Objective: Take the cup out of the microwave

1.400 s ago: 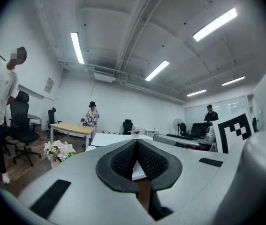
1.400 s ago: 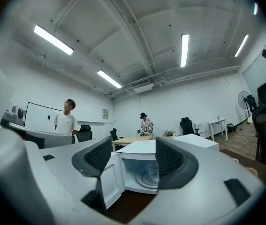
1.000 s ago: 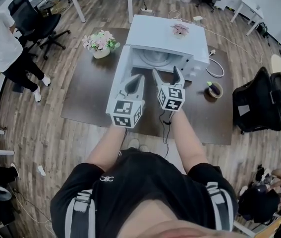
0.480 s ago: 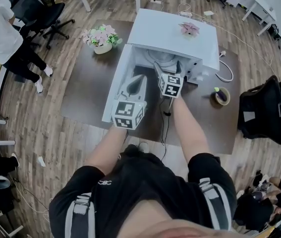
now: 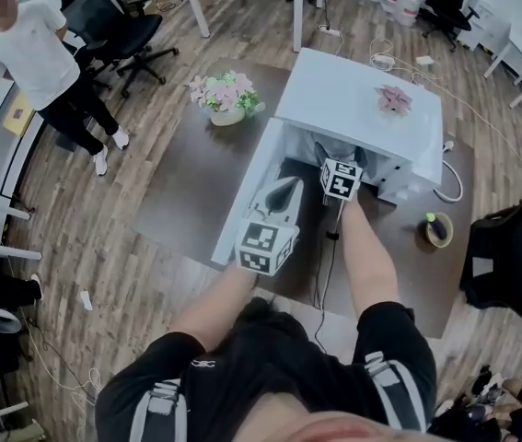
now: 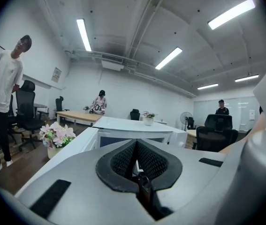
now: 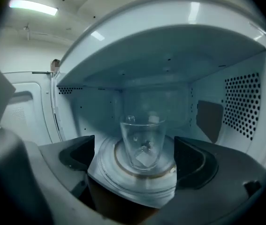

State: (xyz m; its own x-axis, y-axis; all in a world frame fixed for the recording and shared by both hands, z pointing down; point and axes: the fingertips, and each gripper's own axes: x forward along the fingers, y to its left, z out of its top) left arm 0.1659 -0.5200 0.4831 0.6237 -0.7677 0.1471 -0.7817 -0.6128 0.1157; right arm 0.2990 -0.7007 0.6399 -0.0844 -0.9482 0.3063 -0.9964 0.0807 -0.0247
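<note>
Nearest you, your left tongs are pinched shut on nothing and hang by the open door of the microwave. Nudge that door and it may swing in on your right arm. Your right tongs sit at the cavity mouth, jaws opening and already wide, with the cup between them but untouched. The cup stands upright on the turntable, about mid-cavity. It is clear, smooth glass, so its edges are easy to misjudge: push in off-centre and one pad could tip it or skid it toward the back wall. The turntable probably rotates freely, so a one-sided touch could carry the cup round. Close too lightly and it may slip. Lift too high and its rim could strike the cavity roof.
</note>
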